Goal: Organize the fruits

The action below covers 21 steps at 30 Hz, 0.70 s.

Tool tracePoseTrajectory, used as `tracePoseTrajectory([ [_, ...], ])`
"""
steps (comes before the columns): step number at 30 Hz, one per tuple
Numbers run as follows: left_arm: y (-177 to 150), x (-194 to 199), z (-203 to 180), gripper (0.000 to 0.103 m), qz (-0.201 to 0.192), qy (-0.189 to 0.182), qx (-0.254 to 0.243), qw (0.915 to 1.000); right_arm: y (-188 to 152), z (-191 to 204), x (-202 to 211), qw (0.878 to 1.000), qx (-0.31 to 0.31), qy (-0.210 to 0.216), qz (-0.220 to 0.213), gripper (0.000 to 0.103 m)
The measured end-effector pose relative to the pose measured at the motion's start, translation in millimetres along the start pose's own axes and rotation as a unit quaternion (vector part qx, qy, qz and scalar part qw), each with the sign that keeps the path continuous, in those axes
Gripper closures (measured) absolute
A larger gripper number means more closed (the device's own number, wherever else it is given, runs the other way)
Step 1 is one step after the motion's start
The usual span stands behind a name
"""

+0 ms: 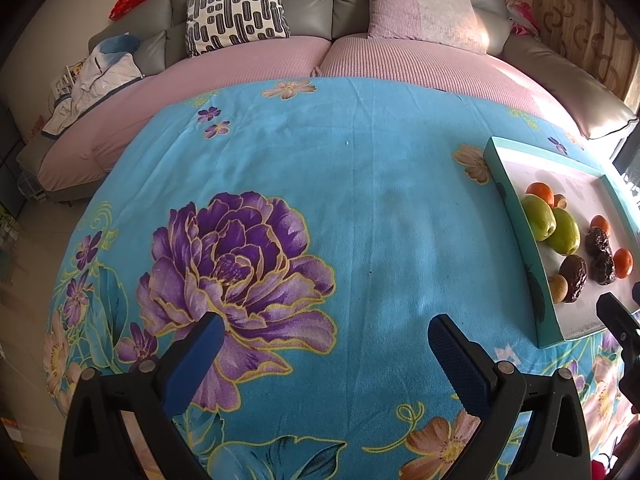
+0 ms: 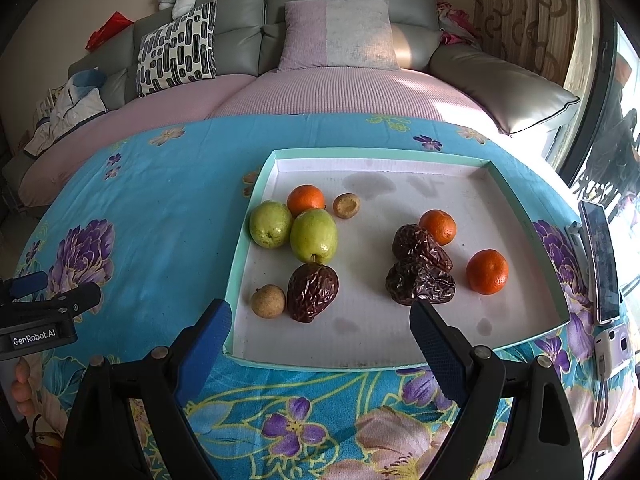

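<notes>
A shallow teal-rimmed tray (image 2: 532, 228) with a white floor holds the fruit: two green fruits (image 2: 314, 235), three small oranges (image 2: 487, 272), three dark wrinkled dates (image 2: 312, 292) and two small tan round fruits (image 2: 268, 301). My right gripper (image 2: 320, 330) hovers open over the tray's near edge, nothing between its blue pads. In the left wrist view the same tray (image 1: 516, 216) sits at the far right. My left gripper (image 1: 326, 336) stands open over bare floral cloth, left of the tray. Part of the right gripper (image 1: 618, 316) shows at the edge there.
A blue floral cloth (image 1: 360, 200) covers the table. Behind it runs a grey sofa with a pink cover (image 2: 352, 96) and cushions. A phone (image 2: 600, 264) stands right of the tray, with a small device and cable below it. A person's fingers (image 2: 22, 384) show at lower left.
</notes>
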<state>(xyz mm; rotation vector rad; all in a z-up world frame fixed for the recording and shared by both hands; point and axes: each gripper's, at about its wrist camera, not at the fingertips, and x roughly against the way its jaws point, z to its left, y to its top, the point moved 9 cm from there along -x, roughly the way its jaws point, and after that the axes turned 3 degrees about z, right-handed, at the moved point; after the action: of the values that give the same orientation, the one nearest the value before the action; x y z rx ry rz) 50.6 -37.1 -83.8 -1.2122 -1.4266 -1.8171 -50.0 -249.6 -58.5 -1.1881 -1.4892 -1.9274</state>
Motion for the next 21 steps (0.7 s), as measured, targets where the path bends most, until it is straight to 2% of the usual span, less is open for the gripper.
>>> tracePoseTrajectory([
  [21, -2.9, -4.2, 1.6, 0.000, 0.011, 0.000, 0.002, 0.9999, -2.2, -1.9, -2.3, 1.000, 0.000, -0.001, 0.003, 0.012],
])
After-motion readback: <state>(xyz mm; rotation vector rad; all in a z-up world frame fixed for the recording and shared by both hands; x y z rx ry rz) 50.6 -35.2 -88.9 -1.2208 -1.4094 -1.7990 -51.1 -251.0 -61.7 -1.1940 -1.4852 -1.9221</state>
